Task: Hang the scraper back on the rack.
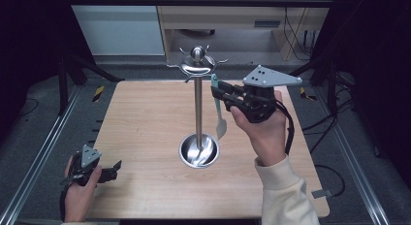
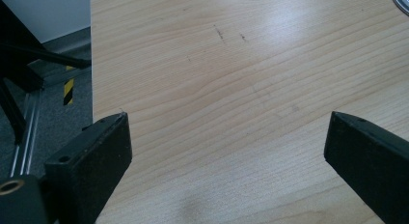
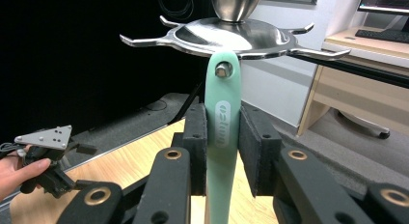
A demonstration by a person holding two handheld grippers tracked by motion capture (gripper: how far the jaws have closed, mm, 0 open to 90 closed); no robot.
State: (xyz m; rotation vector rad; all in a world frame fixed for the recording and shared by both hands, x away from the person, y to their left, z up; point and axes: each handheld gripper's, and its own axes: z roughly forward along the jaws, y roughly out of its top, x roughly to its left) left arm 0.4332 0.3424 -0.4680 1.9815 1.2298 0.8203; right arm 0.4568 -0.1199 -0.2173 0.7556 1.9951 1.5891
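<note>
A steel utensil stand (image 1: 198, 108) with a round base (image 1: 186, 154) and a ring of hooks (image 3: 144, 40) rises at the table's middle. A mint-green-handled utensil (image 1: 215, 103) with a pale head hangs upright beside the pole. In the right gripper view, the hole in its handle (image 3: 222, 96) sits over a hook tip under the stand's top disc. My right gripper (image 1: 216, 92) (image 3: 223, 137) is shut on that handle just below the hook. My left gripper (image 1: 115, 169) (image 2: 226, 132) rests open over bare wood at the front left, holding nothing.
The wooden table (image 1: 145, 118) has metal rails along both sides. A desk and cables stand behind it. The left gripper (image 3: 48, 156) and its hand also appear far off in the right gripper view.
</note>
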